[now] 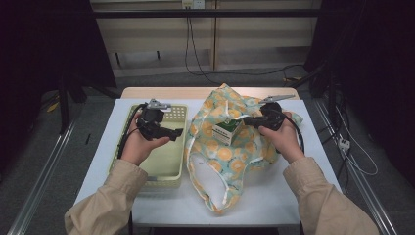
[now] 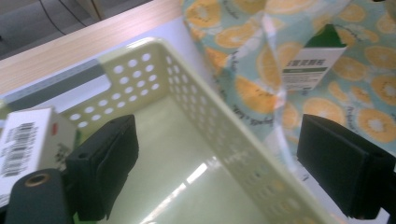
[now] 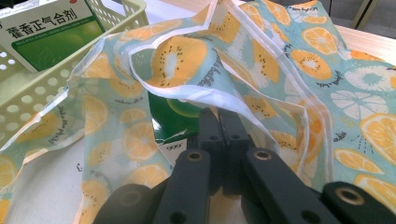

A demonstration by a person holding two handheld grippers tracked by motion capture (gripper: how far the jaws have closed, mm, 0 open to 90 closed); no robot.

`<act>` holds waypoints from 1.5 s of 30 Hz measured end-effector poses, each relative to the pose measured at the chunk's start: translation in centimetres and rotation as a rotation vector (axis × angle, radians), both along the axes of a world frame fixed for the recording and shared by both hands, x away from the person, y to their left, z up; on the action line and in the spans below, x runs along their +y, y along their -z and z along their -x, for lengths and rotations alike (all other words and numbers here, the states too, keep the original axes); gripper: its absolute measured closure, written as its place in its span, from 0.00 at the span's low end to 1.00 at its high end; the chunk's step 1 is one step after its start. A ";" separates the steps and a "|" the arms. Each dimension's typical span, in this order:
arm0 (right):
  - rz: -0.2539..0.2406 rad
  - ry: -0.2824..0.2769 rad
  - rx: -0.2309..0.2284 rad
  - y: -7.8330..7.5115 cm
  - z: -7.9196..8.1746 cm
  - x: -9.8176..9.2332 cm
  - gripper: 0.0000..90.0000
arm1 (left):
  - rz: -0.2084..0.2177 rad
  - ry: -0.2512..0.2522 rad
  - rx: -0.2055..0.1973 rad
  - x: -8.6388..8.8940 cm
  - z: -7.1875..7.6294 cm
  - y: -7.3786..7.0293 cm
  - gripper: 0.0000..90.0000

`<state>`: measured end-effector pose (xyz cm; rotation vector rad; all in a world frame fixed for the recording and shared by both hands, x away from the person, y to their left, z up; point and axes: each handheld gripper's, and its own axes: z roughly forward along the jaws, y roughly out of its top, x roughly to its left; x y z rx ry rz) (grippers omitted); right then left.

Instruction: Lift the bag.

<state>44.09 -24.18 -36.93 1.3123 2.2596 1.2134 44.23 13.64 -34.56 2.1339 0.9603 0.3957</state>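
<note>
Bag (image 1: 230, 142) rim is pinched by the right gripper (image 3: 219, 126); beside it, the left gripper (image 2: 219, 158), jaws spread, is over the basket (image 1: 161, 166); box (image 1: 226, 131) likely lifted next.

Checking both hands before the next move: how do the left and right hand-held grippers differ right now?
The left hand-held gripper has its jaws wide apart with nothing between them; the right hand-held gripper is shut, pinching the fruit-print bag at its white-trimmed edge. The left one hovers over the yellow basket; the right one sits at the bag's opening, next to the green and white box inside. Both point toward each other across the table.
</note>
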 end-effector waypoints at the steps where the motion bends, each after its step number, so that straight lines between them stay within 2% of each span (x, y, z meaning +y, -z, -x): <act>1: 0.000 0.001 0.000 0.0 0.0 0.0 1.00 | -0.007 0.005 0.003 0.3 -0.1 0.0 0.14; 3: 0.001 0.000 0.001 0.0 0.0 -0.1 1.00 | -0.020 -0.001 0.000 0.9 -0.3 0.0 0.14; 5: 0.003 0.000 -0.001 -0.1 0.0 -0.1 1.00 | -0.005 -0.011 0.010 1.6 -0.6 0.0 0.14; 8: 0.004 0.001 -0.003 -0.1 0.0 -0.3 1.00 | -0.010 -0.026 0.010 2.5 -0.9 0.0 0.13; 10: 0.003 0.002 -0.004 -0.1 0.0 -0.4 1.00 | 0.007 -0.035 0.014 3.0 -1.1 0.0 0.13; 20: -0.007 0.007 -0.002 -0.2 -0.1 -0.7 1.00 | 0.008 -0.054 0.019 4.9 -1.9 0.4 0.08; 22: -0.006 0.008 -0.002 -0.2 -0.1 -0.7 1.00 | 0.013 -0.079 0.024 5.2 -2.1 0.6 0.07; 25: -0.010 0.012 -0.001 -0.2 -0.1 -0.9 1.00 | 0.007 -0.086 0.030 5.7 -2.3 0.7 0.07; 30: -0.010 0.011 -0.006 -0.3 -0.1 -0.9 1.00 | -0.021 -0.097 0.019 6.4 -2.7 1.0 0.10; 32: -0.012 0.013 -0.005 -0.2 -0.1 -1.0 1.00 | -0.020 -0.105 0.025 6.7 -2.9 1.2 0.10; 34: -0.012 0.014 -0.005 -0.2 -0.1 -1.0 1.00 | -0.039 -0.113 0.030 7.0 -3.0 1.4 0.11; 40: -0.011 0.015 -0.005 -0.2 -0.1 -1.0 1.00 | -0.050 -0.127 0.033 7.4 -3.1 1.9 0.14; 42: -0.014 0.016 -0.004 -0.2 -0.1 -1.1 1.00 | -0.076 -0.121 0.029 7.6 -3.2 2.0 0.17; 45: -0.012 0.015 -0.005 -0.3 -0.1 -1.0 1.00 | -0.077 -0.142 0.044 7.9 -3.2 2.4 0.17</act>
